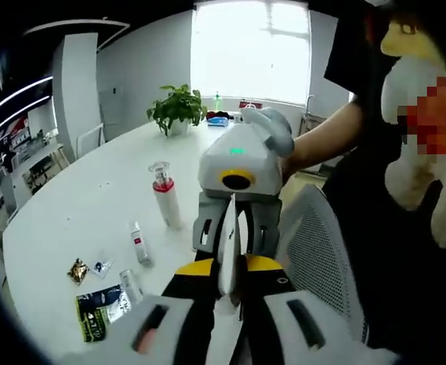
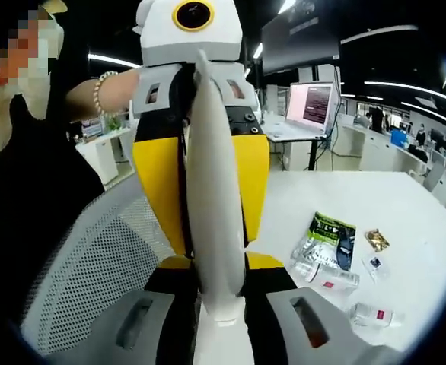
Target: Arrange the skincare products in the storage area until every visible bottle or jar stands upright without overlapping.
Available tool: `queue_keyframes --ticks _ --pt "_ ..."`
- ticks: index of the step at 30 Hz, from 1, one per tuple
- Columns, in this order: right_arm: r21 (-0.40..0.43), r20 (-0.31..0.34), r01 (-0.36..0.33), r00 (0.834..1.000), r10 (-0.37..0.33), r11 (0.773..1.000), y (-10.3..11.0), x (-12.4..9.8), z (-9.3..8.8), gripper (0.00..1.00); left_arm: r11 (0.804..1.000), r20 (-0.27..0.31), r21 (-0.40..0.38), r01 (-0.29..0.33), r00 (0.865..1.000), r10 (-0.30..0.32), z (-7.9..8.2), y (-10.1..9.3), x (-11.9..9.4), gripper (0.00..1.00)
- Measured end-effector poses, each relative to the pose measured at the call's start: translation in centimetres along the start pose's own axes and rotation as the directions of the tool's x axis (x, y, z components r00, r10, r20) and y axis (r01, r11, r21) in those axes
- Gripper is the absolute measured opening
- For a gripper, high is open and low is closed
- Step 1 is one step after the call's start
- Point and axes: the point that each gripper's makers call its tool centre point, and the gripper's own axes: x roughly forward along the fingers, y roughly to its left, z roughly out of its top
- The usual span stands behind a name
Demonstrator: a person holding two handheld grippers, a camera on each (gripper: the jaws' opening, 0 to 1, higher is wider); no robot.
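Now Both Grippers Meet Over the Chair

Left gripper and right gripper press together, each one's jaws closed flat, holding nothing. At left, one red-capped bottle stands upright on the white table; two small tubes lie flat near the edge. Lots of bare tabletop sits behind. A mesh chair fills the lower left.

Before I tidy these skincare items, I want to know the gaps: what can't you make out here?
- Labels on the lying bottles, right gripper view: too small.
- White object between both grippers, left gripper view: its ends are covered by the jaws.
- Sachet, left gripper view: print blurred.
- Upright bottle: text unreadable.
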Motion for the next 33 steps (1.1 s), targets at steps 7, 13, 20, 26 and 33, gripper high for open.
queue_keyframes --ticks 7,13,20,26,33 --pt "0.012 -0.050 0.013 0.999 -0.013 1.000 -0.5 0.3 -1.7 0.22 1.000 -0.007 -0.012 0.015 1.000 -0.015 -1.1 0.4 1.3 0.09" --pt "0.007 -0.099 0.034 0.995 -0.033 0.999 -1.2 0.3 -3.3 0.22 1.000 -0.007 -0.019 0.019 1.000 -0.019 -1.9 0.9 2.5 0.09" --pt "0.015 -0.135 0.050 0.990 -0.047 0.999 -1.6 0.0 -4.6 0.22 0.999 -0.007 -0.021 0.036 0.999 -0.037 -2.2 1.0 3.6 0.09" --pt "0.026 -0.159 0.054 0.986 -0.049 0.998 -1.7 0.1 -5.6 0.22 0.998 -0.018 -0.021 0.054 0.998 -0.054 -2.6 1.0 4.4 0.09" --pt "0.041 -0.158 0.063 0.986 -0.056 0.997 -1.9 0.0 -6.3 0.22 0.997 -0.031 -0.019 0.069 0.997 -0.069 -2.9 1.0 4.9 0.09"
